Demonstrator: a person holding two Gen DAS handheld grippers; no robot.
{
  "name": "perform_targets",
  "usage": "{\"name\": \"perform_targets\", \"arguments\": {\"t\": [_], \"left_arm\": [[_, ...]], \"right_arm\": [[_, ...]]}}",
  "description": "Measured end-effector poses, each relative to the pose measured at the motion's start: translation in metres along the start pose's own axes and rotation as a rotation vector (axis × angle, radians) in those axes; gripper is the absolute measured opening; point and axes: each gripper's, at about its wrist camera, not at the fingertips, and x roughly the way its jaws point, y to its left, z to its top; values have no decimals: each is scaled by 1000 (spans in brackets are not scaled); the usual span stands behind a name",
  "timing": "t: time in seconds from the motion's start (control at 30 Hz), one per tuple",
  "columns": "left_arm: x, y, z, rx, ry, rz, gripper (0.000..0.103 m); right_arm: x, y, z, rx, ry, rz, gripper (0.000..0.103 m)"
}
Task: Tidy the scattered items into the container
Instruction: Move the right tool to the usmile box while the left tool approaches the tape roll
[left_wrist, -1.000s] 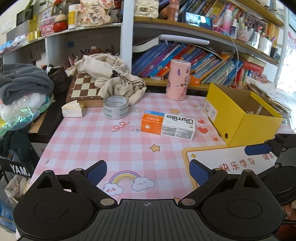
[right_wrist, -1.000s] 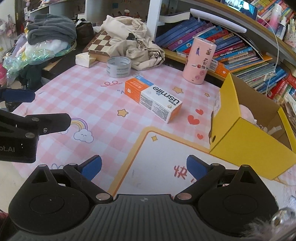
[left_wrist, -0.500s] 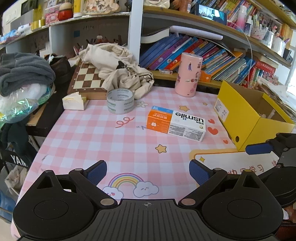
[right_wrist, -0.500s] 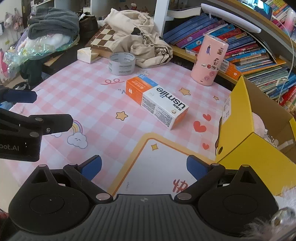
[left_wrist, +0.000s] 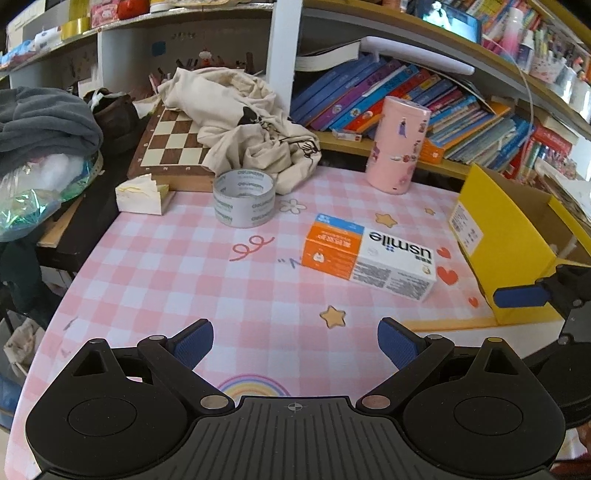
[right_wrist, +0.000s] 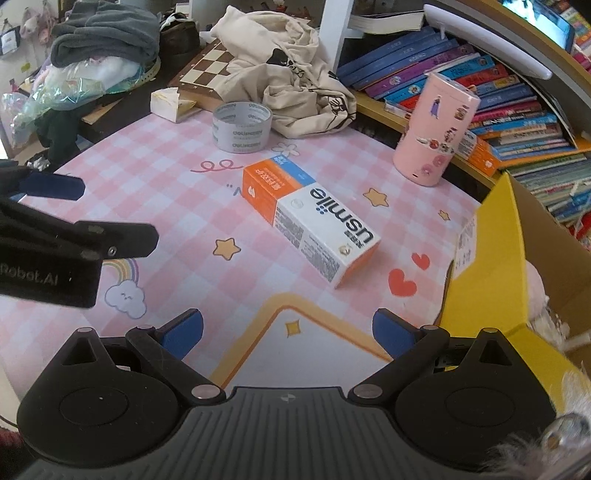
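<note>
- The box (right_wrist: 309, 218) lies flat ahead of the right gripper (right_wrist: 288, 334); its long side slants toward the yellow bin (right_wrist: 487, 280)
- The left gripper (left_wrist: 295, 341) is farther; both grippers are wide open, holding nothing

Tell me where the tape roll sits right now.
The grey tape roll stands on the pink checked mat, far left in both wrist views, just in front of the chessboard and beside the crumpled beige cloth, beyond the usmile box.
</note>
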Motion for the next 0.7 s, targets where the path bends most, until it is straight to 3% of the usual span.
{"name": "perform_targets", "arguments": {"t": [0.3,0.7], "left_arm": [[32,4,27,26,-2,6,98],[82,15,69,51,-29,76,98]], "right_arm": [[35,-15,25,-9,-2,7,99],[77,-32,52,17,-8,26,99]]}}
